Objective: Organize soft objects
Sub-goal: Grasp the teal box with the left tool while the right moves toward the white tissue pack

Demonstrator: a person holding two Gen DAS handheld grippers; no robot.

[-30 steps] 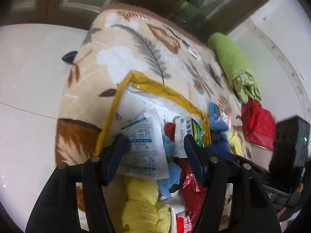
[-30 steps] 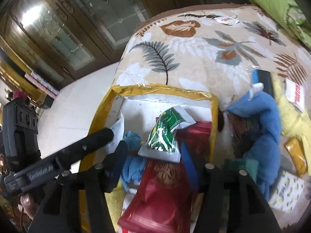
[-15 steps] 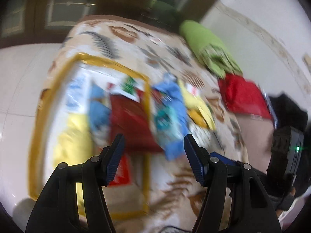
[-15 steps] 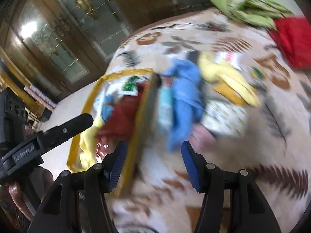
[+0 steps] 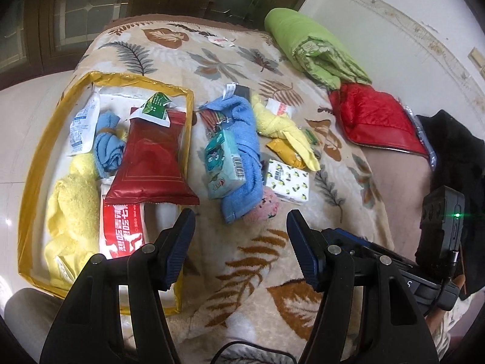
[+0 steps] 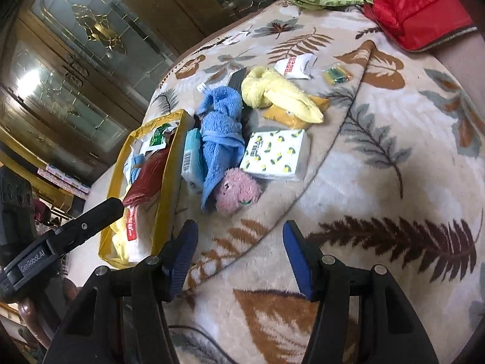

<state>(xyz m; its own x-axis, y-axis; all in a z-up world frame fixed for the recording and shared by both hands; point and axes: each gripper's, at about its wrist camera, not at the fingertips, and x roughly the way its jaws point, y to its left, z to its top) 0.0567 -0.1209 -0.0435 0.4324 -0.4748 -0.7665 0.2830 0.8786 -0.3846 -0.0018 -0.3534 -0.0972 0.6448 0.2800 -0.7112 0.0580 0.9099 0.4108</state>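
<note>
A yellow-edged clear storage bag lies on the leaf-patterned blanket. It holds a red packet, a yellow towel, a small blue cloth and sachets. Right of the bag lie a blue towel, a teal tissue pack, a pink plush, a lemon-print tissue pack and a yellow towel. My left gripper and right gripper are both open and empty, held above the blanket short of the pile.
A green folded quilt and a red padded item lie at the blanket's far right. A black garment sits further right. White floor lies left of the blanket. Glass cabinet doors stand behind.
Both grippers have pulled back and up from inside the bag. The red packet now lies in the bag, released. The view has widened to the whole pile.
</note>
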